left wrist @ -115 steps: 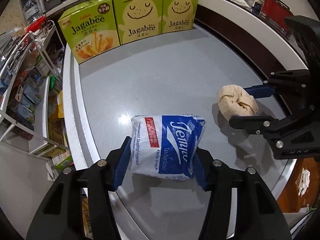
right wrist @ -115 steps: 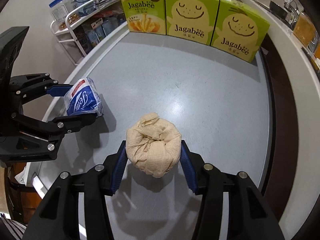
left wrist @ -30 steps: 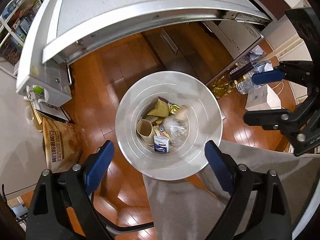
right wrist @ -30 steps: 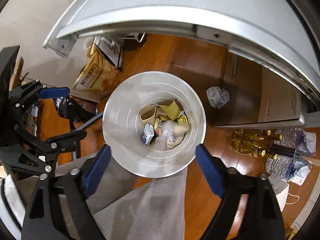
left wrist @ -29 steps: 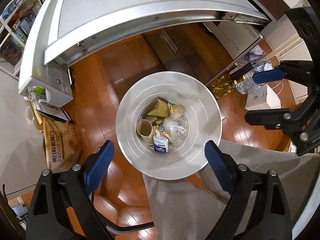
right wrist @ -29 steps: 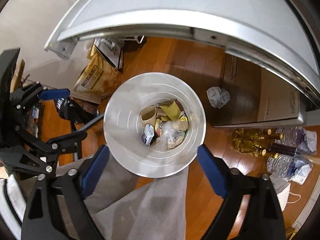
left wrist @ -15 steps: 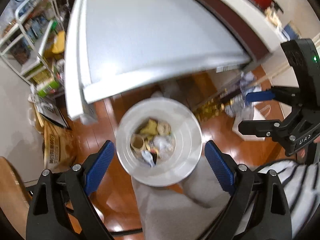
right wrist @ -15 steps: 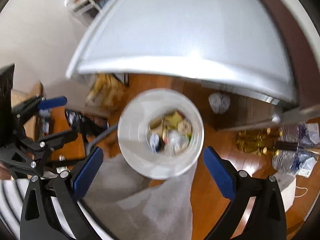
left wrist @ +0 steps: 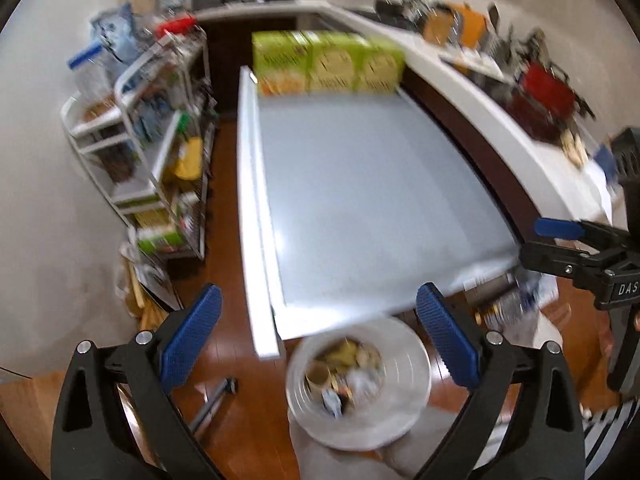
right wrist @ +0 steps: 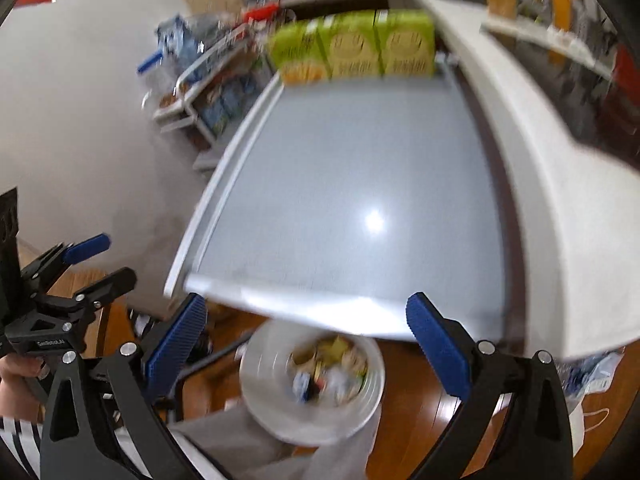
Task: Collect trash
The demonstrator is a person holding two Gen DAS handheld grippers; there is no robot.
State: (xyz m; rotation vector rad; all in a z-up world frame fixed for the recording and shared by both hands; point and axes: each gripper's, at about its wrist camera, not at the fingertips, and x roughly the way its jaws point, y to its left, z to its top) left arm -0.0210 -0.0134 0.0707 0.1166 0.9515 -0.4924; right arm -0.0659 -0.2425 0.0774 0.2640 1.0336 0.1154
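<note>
Both the left gripper [left wrist: 318,336] and right gripper [right wrist: 306,334], jaws just spread wide and empty, hang above the white trash bin [left wrist: 404,414] at lower centre, littered with wrappers. Green snack boxes [left wrist: 326,66] line the grey table's [left wrist: 360,200] far edge.

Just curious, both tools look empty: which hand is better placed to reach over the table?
Neither, clearly: left tool and right tool, jaws just opened wider with nothing between, hang side by side facing the table.

Bin [left wrist: 404,412] contents smeared by blur, perhaps paper, green boxes' [right wrist: 362,50] print unreadable
</note>
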